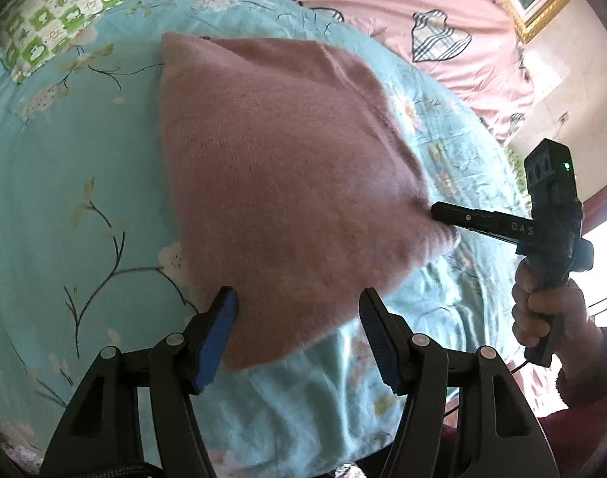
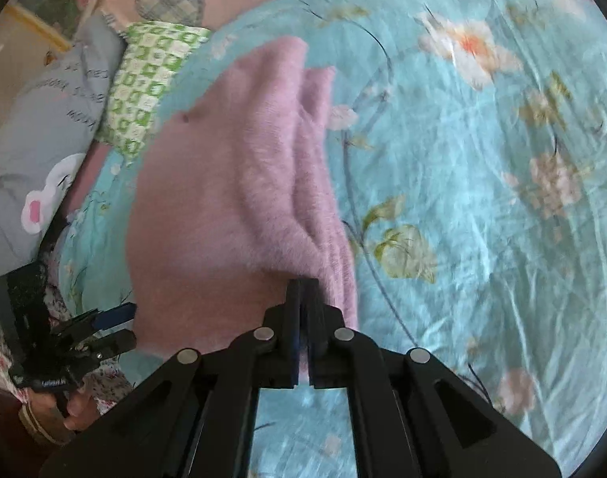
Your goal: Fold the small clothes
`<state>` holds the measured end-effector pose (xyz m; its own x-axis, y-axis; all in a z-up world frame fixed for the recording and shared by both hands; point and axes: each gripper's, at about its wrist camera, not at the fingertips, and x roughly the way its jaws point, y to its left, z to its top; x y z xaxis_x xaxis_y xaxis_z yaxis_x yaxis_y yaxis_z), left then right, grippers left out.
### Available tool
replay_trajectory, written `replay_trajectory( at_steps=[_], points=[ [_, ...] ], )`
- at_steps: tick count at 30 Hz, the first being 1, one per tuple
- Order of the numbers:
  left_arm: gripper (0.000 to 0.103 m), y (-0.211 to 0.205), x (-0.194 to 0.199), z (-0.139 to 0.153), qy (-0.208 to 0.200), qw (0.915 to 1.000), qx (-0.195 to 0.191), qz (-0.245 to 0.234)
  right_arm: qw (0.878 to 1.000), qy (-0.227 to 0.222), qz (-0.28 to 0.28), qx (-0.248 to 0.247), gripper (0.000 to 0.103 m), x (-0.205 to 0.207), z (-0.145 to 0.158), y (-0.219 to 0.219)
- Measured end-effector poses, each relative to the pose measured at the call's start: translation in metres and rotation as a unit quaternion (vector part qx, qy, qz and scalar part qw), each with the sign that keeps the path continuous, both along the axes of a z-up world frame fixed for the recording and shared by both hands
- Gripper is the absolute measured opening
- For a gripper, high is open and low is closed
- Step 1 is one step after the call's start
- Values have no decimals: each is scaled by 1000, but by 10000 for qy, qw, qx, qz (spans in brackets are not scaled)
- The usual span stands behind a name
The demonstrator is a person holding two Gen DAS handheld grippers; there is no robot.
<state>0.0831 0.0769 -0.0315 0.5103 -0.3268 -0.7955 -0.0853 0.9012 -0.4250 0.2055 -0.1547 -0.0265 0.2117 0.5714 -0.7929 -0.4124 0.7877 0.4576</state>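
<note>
Left gripper [image 1: 299,326] — jaws spread wide, blue pads showing, nothing held. It hangs at the near edge of the pink fuzzy garment [image 1: 279,183], one pad just beside the near-left hem, the other over the near-right edge; contact with the cloth cannot be confirmed.

Garment lies in the middle of the turquoise floral sheet [image 1: 64,199], spread roughly flat on the left, with stacked folds along its right side in the right wrist view [image 2: 263,183]. Its near-right corner is lifted and pulled to a point.

Right gripper [image 2: 302,290] — jaws pressed together on that corner, a tuft of pink pile pinched between them. In the left wrist view it comes in from the right [image 1: 442,217], gripped by the person's right hand [image 1: 542,310].

Handling estimate: soft, plush knit, light, no stiffness — it will drape and sag from any single hold. The pile looks grippy, not slippery; layers should cling to each other and drag on the sheet. Not fragile, though a thin pinch may pull only the top layer.

Where to hold: corners and hem edges, both layers together. The left gripper would do best at the near-left corner, matching the right's hold, so the edge lifts evenly.

Far left: green checked pillow [image 1: 64,12]. Far right: pink bedcover [image 1: 383,12].
</note>
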Motion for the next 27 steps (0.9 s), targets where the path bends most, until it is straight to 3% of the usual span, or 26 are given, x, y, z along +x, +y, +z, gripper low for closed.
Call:
replay_trajectory(
  at_steps=[4, 9, 13, 21, 23, 25, 27],
  points=[
    [64, -2, -8, -3, -27, 9999, -32, -166, 9994, -154, 309, 89, 3, -20, 11, 5],
    [64, 2, -7, -26, 178, 9997, 73, -131, 9991, 59, 185, -386, 3, -20, -20, 8],
    [64, 2, -1, -27, 202, 9997, 79, -68, 9997, 177, 19, -175, 0, -17, -33, 2],
    [66, 10, -27, -2, 56, 9999, 38, 136, 10000, 44, -32, 27, 5, -31, -2, -9],
    [72, 14, -33, 2, 52, 9996, 141, 251, 10000, -13, -55, 42, 16, -36, 4, -12],
    [75, 18, -41, 7, -12, 9990, 238, 386, 9999, -85, -61, 90, 43, -45, 11, -15],
    [78, 22, -47, 9, -44, 9983, 352, 463, 9997, -228, -40, 75, 50, -53, 16, -14]
  ],
)
